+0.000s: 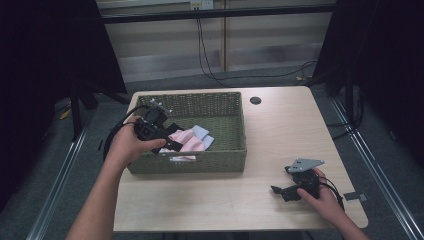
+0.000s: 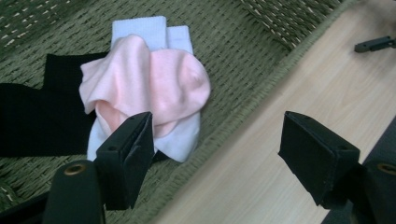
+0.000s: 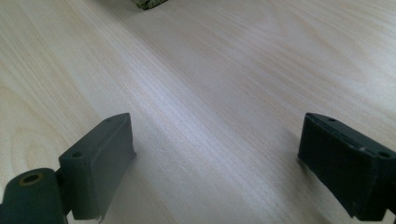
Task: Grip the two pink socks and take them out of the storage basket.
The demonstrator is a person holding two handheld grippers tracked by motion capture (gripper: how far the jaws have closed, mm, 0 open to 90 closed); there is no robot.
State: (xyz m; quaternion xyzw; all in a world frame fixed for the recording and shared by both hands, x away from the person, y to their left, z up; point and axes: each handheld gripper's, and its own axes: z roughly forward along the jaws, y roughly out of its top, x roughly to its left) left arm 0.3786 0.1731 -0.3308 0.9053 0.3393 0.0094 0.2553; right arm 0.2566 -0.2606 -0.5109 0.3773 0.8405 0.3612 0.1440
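Both tongs stand apart: my left gripper (image 1: 167, 142) hovers inside the green basket (image 1: 235, 107) over the pink sock (image 2: 159, 84); my right gripper (image 1: 280, 191) rests outside it, on the table (image 1: 280, 130).

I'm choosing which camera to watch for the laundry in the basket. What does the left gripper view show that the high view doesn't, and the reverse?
Left gripper view alone: the pink sock's folds up close, lying on a white sock and a black cloth, with its own open tongs framing the basket's near rim. High view alone: the whole green basket, both hands, the right tongs low over the table. Both: socks, basket, tabletop.
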